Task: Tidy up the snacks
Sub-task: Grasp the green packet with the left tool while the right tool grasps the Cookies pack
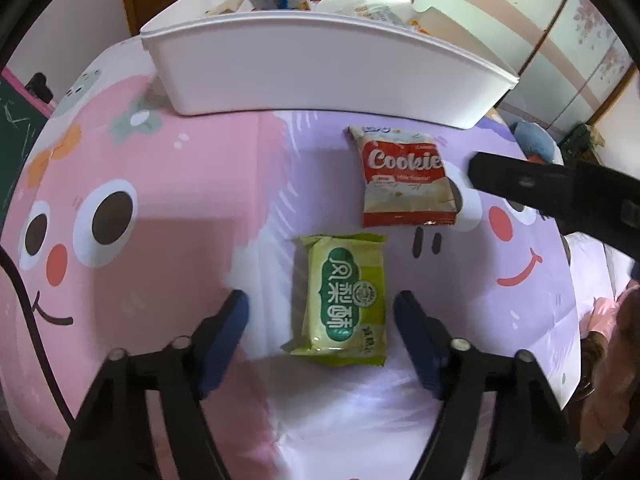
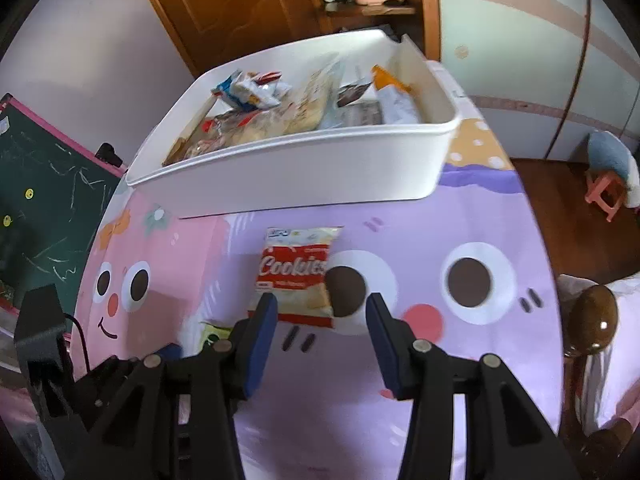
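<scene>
A green snack packet (image 1: 342, 300) lies flat on the cartoon tablecloth (image 1: 160, 168). My left gripper (image 1: 322, 306) stands open astride the packet, with a gap between each blue pad and the wrapper. A red and white cookie packet (image 1: 404, 178) (image 2: 298, 276) lies just beyond it, nearer the white bin (image 1: 320, 72) (image 2: 304, 168). My right gripper (image 2: 322, 307) hangs open over the cookie packet's near edge, its left finger (image 2: 264, 320) covering one corner, nothing pressed. A black finger (image 1: 520, 180) of that gripper shows at the right of the left wrist view.
The bin holds several snack packets (image 2: 280, 108) and fills the table's far side. A green chalkboard (image 2: 44, 208) stands off the left edge. A wooden chair knob (image 2: 592, 320) and a pink stool (image 2: 608, 184) are off the right. A wooden door (image 2: 224, 8) is behind.
</scene>
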### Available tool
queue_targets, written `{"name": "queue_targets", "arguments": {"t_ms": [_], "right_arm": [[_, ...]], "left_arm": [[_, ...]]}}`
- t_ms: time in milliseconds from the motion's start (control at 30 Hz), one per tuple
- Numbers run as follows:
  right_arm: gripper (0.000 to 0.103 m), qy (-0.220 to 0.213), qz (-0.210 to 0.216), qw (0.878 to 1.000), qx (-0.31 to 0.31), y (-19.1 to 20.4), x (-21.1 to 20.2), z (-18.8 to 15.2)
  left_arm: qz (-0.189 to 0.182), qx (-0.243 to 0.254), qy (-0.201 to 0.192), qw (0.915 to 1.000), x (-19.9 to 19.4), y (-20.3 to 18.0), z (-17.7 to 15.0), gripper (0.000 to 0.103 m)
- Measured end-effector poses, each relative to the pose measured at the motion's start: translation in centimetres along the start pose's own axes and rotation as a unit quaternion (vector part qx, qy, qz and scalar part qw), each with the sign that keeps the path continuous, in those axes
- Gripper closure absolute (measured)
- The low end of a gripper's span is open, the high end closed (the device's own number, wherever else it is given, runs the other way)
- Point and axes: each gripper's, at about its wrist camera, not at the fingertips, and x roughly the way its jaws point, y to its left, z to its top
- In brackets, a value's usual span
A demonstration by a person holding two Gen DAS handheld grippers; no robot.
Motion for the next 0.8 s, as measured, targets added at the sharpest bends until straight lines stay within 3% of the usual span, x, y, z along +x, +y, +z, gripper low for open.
{"name": "queue_targets", "arguments": {"t_ms": [67,133,167,533,700,800], "right_arm": [[0.056,0.008,0.004,1.000,0.000,0.5,1.0,0.4],[0.056,0.012,0.005,1.000,0.000,0.9,1.8,0.7],[0.056,0.013,0.003,1.000,0.000,1.1,2.2,0.9],[0.056,0.036,-0.034,0.999,-0.006,3.4,6.2,1.9],[0.045,0.037,-0.049,0.998,-0.022,4.4,7.0,1.8],[0.044,0.039,-0.085,0.994,-0.058,5.8,7.5,1.5]], "left_arm": [[0.002,0.006,-0.004,1.0000,0.0,-0.1,0.0,0.044],[0.003,0.014,-0.009,0.9999,-0.1,0.0,-0.1,0.064],[0.007,0.016,-0.010,0.9998,-0.2,0.1,-0.1,0.068],[-0.016,-0.004,-0.013,0.9998,-0.6,1.8,0.2,0.068],[-0.020,-0.022,-0.013,0.9995,-0.7,3.0,0.6,0.068],[-0.021,-0.031,-0.012,0.9992,-0.8,3.5,0.8,0.068]]}}
